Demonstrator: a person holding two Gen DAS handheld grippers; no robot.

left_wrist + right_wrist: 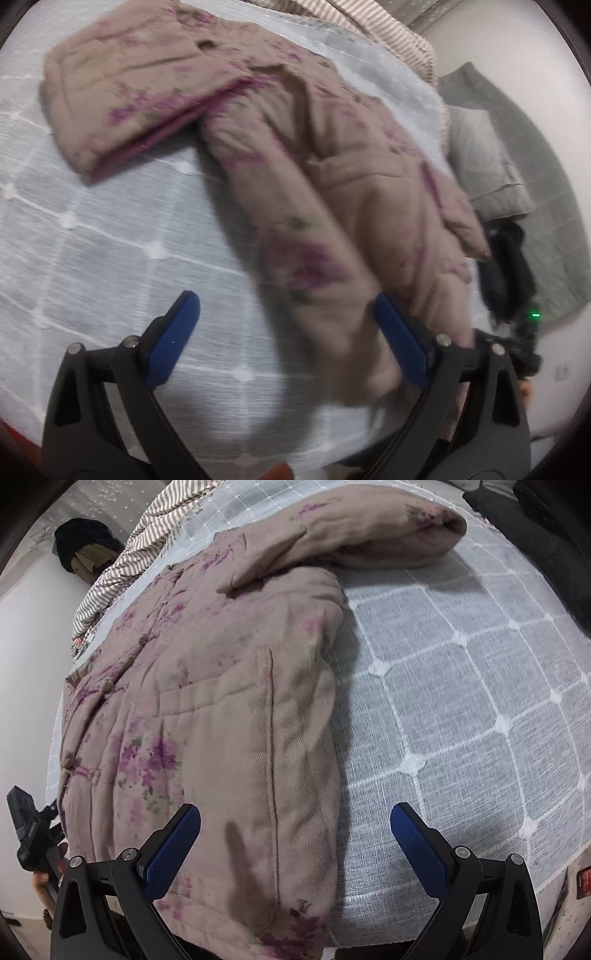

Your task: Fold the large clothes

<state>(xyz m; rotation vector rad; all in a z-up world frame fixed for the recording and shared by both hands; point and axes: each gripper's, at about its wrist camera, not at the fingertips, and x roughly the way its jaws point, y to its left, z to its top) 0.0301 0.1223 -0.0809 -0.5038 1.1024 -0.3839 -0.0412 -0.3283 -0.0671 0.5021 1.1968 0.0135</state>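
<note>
Padded floral jacket (207,709) spread across the checked bedspread (461,709), one sleeve (354,539) flung out sideways. Left claw (286,343) wide open, empty, hovering by the near side of the jacket. Right claw (295,845) gaping too, poised over the hem corner, probably lining up a grab to fold.

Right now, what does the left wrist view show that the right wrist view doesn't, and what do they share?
Only the left wrist view shows the grey pillow beyond the bed and the open left gripper hanging over the jacket's near sleeve. Only the right wrist view shows the knot buttons down the jacket front and the open right gripper above the hem. Both show the floral padded jacket, the white grid bedspread and the striped cloth.
</note>
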